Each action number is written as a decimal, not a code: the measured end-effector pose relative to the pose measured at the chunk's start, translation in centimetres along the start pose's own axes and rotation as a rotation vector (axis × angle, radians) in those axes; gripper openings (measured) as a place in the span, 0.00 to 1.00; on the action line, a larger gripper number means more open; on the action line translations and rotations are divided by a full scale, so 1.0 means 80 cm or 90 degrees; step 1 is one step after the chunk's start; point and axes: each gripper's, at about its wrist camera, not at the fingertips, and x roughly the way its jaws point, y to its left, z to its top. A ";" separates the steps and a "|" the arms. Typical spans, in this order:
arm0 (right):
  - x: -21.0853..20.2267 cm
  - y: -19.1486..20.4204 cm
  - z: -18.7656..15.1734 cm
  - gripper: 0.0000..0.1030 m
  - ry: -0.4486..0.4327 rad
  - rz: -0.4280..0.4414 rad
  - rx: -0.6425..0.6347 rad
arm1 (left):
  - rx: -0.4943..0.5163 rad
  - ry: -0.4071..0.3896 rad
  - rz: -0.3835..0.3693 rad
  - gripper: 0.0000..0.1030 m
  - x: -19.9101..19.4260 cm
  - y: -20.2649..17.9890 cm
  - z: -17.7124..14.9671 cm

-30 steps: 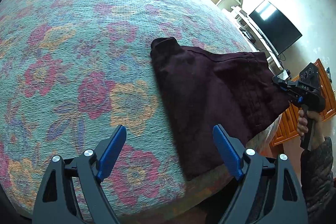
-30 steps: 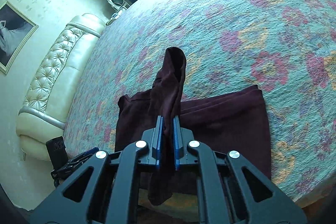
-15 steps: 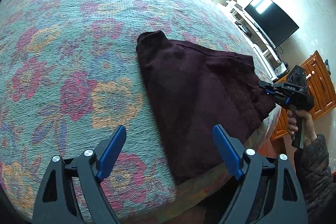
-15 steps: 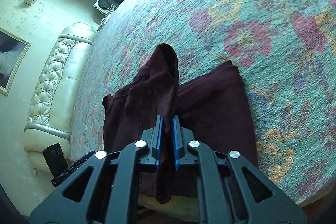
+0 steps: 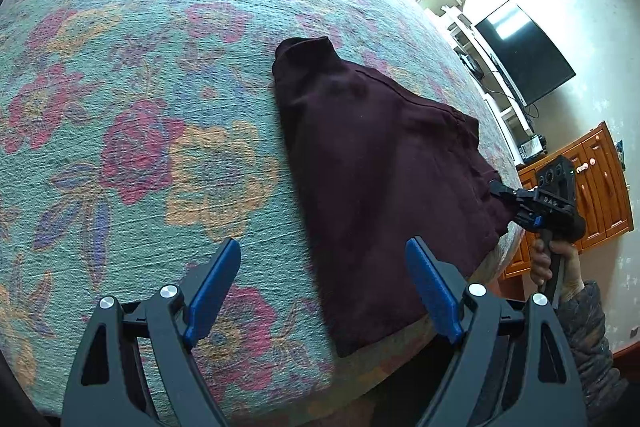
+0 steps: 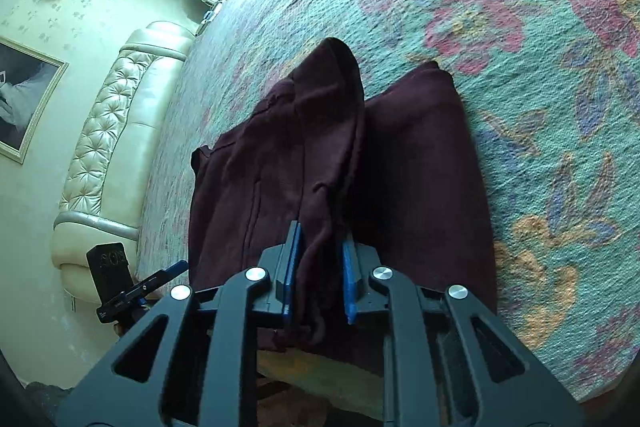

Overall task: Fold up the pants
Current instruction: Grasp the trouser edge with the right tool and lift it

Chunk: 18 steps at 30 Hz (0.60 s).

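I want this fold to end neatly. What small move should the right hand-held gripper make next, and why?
Probably open fully and back away. The right hand-held gripper has a ridge of the maroon pants between its pads, while the rest lies flat on the floral bedspread. The left hand-held gripper hovers open, empty.

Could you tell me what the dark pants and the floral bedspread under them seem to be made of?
The pants look like a soft, matte maroon knit or fleece: they drape limply and show no sheen. The bedspread appears to be a coarse woven or quilted cotton-like fabric, matte, with a visible ribbed texture under the printed flowers. Neither fibre can be confirmed.
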 end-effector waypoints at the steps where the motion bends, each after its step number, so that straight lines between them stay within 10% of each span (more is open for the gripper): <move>1: -0.007 0.008 0.001 0.15 -0.010 0.001 -0.011 | 0.000 0.001 -0.001 0.81 0.000 -0.001 0.000; 18: -0.045 -0.058 -0.019 0.14 -0.068 -0.017 0.046 | 0.015 0.023 -0.025 0.81 0.027 -0.025 0.006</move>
